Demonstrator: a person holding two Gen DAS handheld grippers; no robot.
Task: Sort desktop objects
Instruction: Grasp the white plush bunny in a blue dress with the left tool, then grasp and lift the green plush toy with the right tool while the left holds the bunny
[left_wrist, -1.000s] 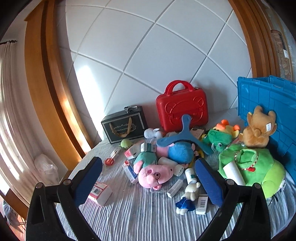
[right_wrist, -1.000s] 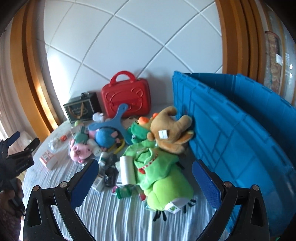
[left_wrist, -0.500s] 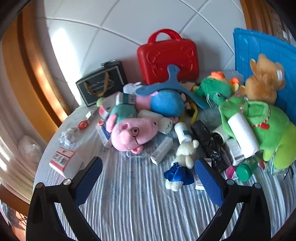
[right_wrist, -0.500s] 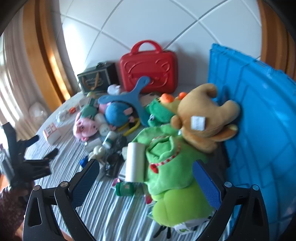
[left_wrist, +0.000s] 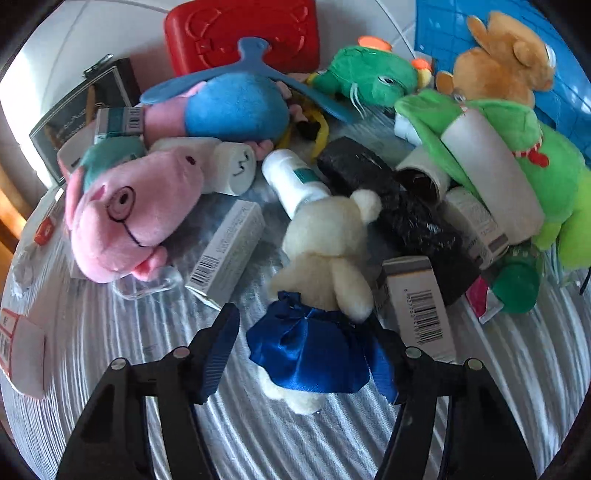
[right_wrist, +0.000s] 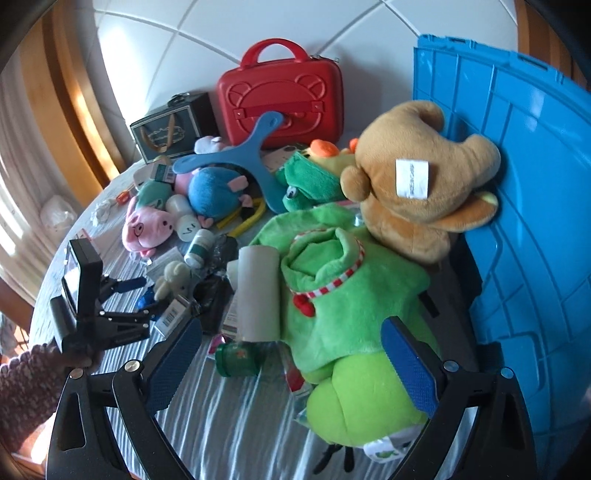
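Observation:
A small white bear in a blue satin skirt (left_wrist: 325, 258) lies on the striped cloth (left_wrist: 295, 443) between the fingers of my left gripper (left_wrist: 303, 332). The jaws are closing; a gap still shows between the left pad (left_wrist: 219, 350) and the skirt, and the skirt hides the right pad. In the right wrist view the left gripper (right_wrist: 144, 299) reaches the bear (right_wrist: 173, 277) from the left. My right gripper (right_wrist: 291, 328) hangs wide open over the lower body of the big green plush (right_wrist: 351, 306), touching nothing.
The pile holds a pink pig plush (left_wrist: 125, 206), a blue plush (left_wrist: 236, 107), a brown plush (right_wrist: 417, 192), a white roll (right_wrist: 258, 291), a black roll (left_wrist: 406, 221), barcoded boxes (left_wrist: 229, 251) and a green-lidded jar (right_wrist: 236, 358). A blue crate (right_wrist: 517, 221) stands right, a red case (right_wrist: 277, 96) behind.
My left gripper dropped and tilted down onto the pile, and its jaws narrowed around the small bear. My right gripper sank closer to the green plush.

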